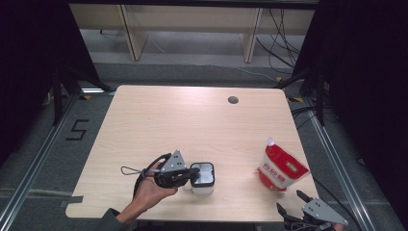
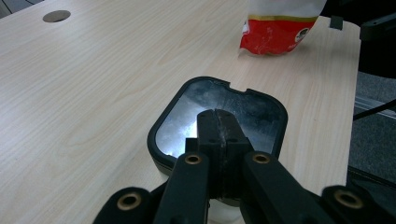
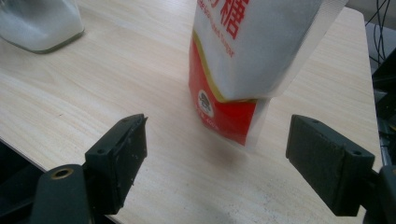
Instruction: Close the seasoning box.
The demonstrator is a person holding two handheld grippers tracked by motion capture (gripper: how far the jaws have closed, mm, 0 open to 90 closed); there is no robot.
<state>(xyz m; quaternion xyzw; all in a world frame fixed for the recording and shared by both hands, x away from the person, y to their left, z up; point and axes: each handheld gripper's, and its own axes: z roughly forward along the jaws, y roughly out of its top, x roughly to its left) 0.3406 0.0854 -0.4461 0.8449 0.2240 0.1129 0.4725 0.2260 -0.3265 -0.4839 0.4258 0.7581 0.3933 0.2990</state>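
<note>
Left tongs [image 1: 194, 171] together over black-rimmed jar [image 1: 202, 178]; right tongs [image 1: 292, 201] apart (sugar bag [image 1: 280, 167] just beyond)

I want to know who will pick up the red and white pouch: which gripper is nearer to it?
Right. The right gripper sits open just short of the pouch, at the table's near edge. The left gripper is off to the pouch's left, shut over the lidded container.

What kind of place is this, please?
Probably a lab or recording workspace: a bare wooden table between dark curtains, cables lying on the floor, and a taped number marking the floor.
</note>
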